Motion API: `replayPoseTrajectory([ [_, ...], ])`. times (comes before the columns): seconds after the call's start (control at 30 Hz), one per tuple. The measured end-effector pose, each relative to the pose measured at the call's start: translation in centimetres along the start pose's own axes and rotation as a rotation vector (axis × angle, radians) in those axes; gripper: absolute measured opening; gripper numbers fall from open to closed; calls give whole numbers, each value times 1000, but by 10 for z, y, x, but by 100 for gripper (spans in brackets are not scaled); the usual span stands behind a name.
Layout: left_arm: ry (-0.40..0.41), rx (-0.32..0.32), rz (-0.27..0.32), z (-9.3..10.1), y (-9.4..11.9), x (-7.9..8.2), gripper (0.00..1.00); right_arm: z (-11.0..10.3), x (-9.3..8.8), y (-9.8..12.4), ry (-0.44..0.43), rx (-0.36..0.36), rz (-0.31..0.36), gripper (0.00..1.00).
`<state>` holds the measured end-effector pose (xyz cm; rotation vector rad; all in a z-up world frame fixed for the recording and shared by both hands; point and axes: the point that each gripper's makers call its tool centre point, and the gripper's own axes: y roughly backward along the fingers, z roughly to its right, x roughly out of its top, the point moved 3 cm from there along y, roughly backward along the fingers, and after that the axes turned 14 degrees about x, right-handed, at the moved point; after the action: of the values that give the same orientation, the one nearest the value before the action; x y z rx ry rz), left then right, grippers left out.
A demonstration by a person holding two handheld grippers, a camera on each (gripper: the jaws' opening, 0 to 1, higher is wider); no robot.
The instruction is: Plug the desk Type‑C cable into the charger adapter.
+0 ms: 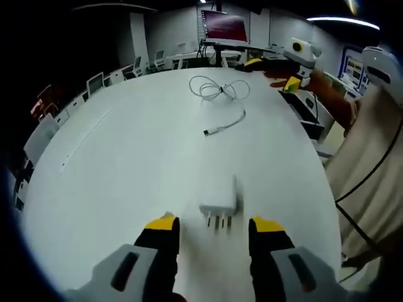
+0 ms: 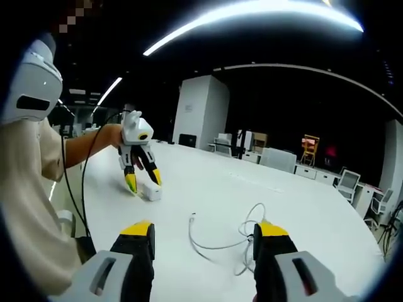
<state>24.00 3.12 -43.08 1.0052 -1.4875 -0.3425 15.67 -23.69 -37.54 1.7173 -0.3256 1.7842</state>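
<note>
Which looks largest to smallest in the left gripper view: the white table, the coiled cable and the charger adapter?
1. White table, by far the largest.
2. Coiled cable.
3. Charger adapter.
The adapter lies nearer the camera, so the order of the last two is unsure.

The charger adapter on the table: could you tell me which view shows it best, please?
The left gripper view: the charger adapter lies close ahead of the open left gripper, its three prongs pointing toward the camera. In the right gripper view it is a small white block farther off, just beside the left gripper's yellow tips, with no prongs discernible.
</note>
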Motion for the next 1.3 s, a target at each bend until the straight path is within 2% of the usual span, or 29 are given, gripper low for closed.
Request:
replayPoseTrajectory([
  [0.13, -1, 1, 4, 0, 1, 1, 42, -1, -1, -1, -1, 4, -2, 64],
  [0.23, -3, 7, -1, -1, 2, 1, 35, -1, -1, -1, 0, 7, -3, 64],
  [0.43, -15, 9, 2, -2, -2, 3, 30, 1, -1, 1, -3, -1, 5, 64],
  [0.57, -27, 3, -10, -1, -6, 4, 23, 3, -3, 3, -6, -10, 2, 64],
  [0.97, -62, -12, -77, 3, -8, 6, 16, 5, -3, 5, -9, -15, 5, 63],
  [1.3, -91, -20, -101, 3, -8, 5, 12, 6, -3, 2, -10, -11, 5, 63],
])
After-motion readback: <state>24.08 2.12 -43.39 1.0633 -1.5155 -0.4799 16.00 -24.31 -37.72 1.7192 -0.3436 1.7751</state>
